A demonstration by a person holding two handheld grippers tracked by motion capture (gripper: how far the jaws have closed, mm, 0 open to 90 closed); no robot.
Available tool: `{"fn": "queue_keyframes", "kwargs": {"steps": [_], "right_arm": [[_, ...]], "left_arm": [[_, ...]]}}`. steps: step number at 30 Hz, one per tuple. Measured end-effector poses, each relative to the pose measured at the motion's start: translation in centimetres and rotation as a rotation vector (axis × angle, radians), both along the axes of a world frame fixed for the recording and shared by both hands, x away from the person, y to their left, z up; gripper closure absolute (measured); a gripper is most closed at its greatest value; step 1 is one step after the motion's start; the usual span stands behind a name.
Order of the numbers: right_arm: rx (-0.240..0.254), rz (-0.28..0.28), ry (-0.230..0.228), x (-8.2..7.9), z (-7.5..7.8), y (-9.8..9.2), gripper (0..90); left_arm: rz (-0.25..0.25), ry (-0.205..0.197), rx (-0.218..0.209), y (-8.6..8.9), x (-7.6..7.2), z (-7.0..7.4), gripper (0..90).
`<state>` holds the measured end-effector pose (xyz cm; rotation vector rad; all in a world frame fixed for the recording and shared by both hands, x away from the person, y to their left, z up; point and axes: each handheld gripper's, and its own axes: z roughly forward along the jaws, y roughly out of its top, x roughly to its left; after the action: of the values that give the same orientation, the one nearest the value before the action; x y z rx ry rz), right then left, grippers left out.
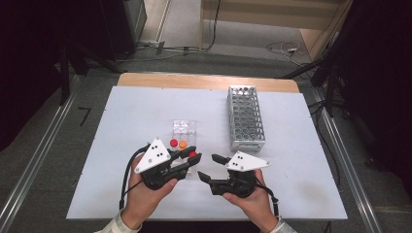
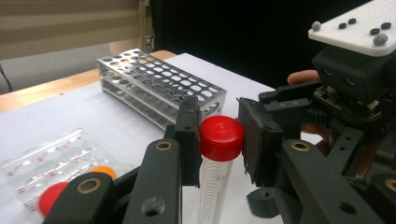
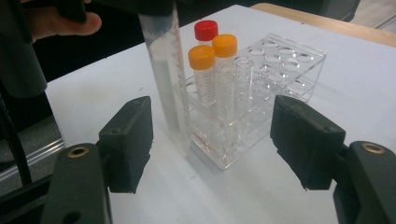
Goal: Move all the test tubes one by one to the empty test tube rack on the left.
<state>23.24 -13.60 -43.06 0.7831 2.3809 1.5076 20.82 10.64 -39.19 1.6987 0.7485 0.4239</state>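
Here the left gripper (image 2: pixel 219 140) clamps a red-capped tube (image 2: pixel 221 138) by its cap, upright beside the clear rack (image 3: pixel 261 93). At its 3 o'clock the right gripper (image 1: pixel 208 169) stands open, empty. Capped tubes (image 3: pixel 212 70) crowd the rack; the metal rack (image 1: pixel 245 118) sits at 1 o'clock.

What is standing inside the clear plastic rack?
The clear plastic rack holds two orange-capped tubes and one red-capped tube. Most holes look empty. Their contents are hard to tell.
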Motion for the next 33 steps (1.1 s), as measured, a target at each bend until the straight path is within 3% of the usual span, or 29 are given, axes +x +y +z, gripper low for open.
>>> {"fn": "queue_keyframes", "kwargs": {"steps": [12,18,33], "right_arm": [[-0.005,-0.033,0.005,0.4,-0.3,-1.2,28.4],[-0.012,-0.043,0.011,0.6,-0.5,-1.5,28.5],[-0.015,-0.049,0.014,0.7,-0.5,-1.6,29.0]], "left_arm": [[0.073,-0.012,-0.007,2.2,0.3,1.0,70.7],[0.129,-0.029,0.020,2.8,0.7,0.8,70.7],[0.192,-0.042,0.028,3.5,1.8,0.1,70.7]]}}
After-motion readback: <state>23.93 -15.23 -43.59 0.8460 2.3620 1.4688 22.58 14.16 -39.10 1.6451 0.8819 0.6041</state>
